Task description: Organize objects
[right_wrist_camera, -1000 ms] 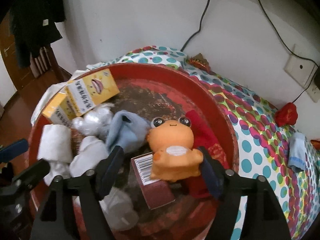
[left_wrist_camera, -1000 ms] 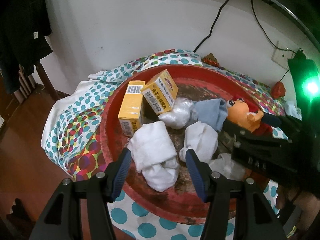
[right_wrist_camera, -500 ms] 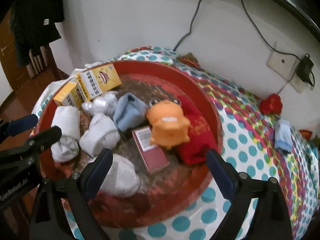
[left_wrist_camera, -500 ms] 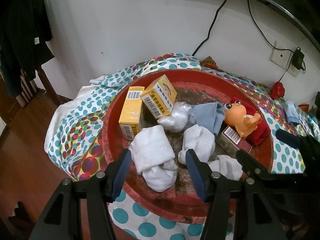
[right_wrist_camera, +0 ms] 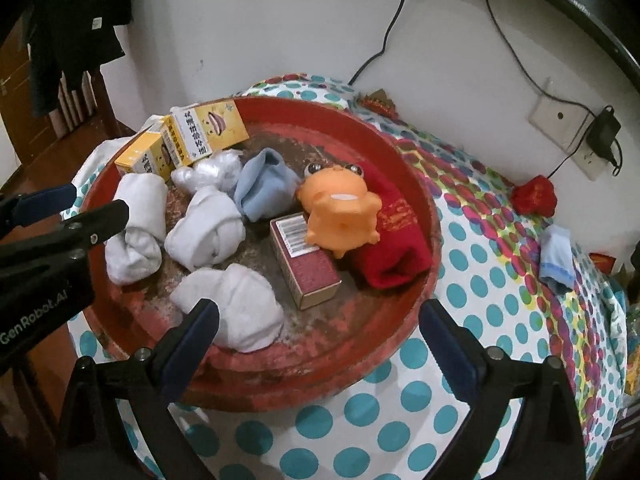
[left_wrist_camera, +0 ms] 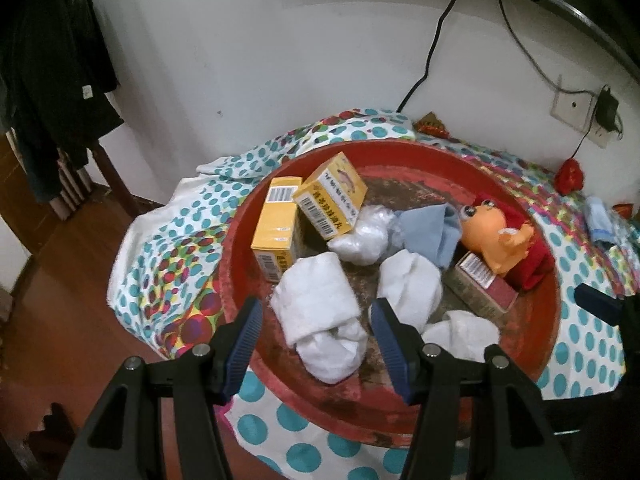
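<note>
A round red tray (right_wrist_camera: 420, 184) on a dotted tablecloth holds two yellow boxes (left_wrist_camera: 308, 208), several rolled white socks (left_wrist_camera: 316, 312), a crumpled clear bag (left_wrist_camera: 360, 236), a blue sock (right_wrist_camera: 264, 184), an orange frog toy (right_wrist_camera: 340, 212), a maroon box (right_wrist_camera: 308, 268) and a red sock (right_wrist_camera: 396, 244). My left gripper (left_wrist_camera: 316, 332) hovers half open over the tray's near left side, with one white sock roll showing between its fingers, untouched. Back at the tray's front rim, my right gripper (right_wrist_camera: 318, 320) has its jaws opening wide with nothing between them. The frog leans on the maroon box and the red sock.
A folded blue cloth (right_wrist_camera: 556, 256) and a small red pouch (right_wrist_camera: 534, 196) lie on the tablecloth (right_wrist_camera: 472, 280) right of the tray. Wall sockets with a charger (right_wrist_camera: 604, 132) and cables are behind. Dark clothes hang on a chair (left_wrist_camera: 60, 80) at the left, over wooden floor.
My right gripper has drawn back from the orange frog toward the tray's front rim and its jaws have spread. The frog stays in the tray. My left gripper has kept still.
</note>
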`<state>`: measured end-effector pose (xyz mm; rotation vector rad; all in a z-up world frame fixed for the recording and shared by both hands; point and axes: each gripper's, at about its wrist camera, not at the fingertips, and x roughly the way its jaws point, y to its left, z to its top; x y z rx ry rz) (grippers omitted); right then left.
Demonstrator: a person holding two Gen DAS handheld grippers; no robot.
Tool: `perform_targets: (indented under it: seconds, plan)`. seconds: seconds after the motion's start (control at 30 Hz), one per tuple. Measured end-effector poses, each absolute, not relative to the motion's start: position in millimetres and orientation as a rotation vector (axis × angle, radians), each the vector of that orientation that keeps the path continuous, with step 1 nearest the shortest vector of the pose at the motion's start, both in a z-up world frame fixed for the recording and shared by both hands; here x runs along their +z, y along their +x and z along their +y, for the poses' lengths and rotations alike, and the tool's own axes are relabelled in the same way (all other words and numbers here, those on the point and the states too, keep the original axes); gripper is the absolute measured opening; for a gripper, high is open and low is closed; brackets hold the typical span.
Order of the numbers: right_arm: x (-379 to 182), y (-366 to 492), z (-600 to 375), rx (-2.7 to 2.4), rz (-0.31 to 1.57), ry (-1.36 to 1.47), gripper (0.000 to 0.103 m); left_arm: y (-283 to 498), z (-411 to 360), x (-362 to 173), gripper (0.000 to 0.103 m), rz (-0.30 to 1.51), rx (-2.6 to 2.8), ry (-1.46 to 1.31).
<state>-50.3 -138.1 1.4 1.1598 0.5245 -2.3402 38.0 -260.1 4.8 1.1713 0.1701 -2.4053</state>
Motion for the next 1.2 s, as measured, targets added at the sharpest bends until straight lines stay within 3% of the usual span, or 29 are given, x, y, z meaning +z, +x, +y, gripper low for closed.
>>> perform_targets:
  seconds: [0.43, 0.57, 0.8, 1.03, 1.2]
  plan:
    - [-6, -49, -142, -2.295, 0.47, 1.207, 0.099, 39, -267, 1, 0.058, 0.273, -2.403, 1.183]
    - [-9, -47, -144, -2.288, 0.489, 1.204, 0.099, 39, -262, 4, 0.058, 0.219, -2.394, 1.162]
    - [-9, -45, -146, -2.281, 0.501, 1.199, 0.099, 38, -263, -4, 0.065, 0.338, -2.442, 1.211]
    - [-11, -44, -146, -2.277, 0.504, 1.205, 0.099, 40, -254, 1, 0.065, 0.253, -2.452, 1.151]
    - [-12, -43, -146, -2.274, 0.511, 1.209, 0.099, 41, -256, 3, 0.065, 0.293, -2.485, 1.155]
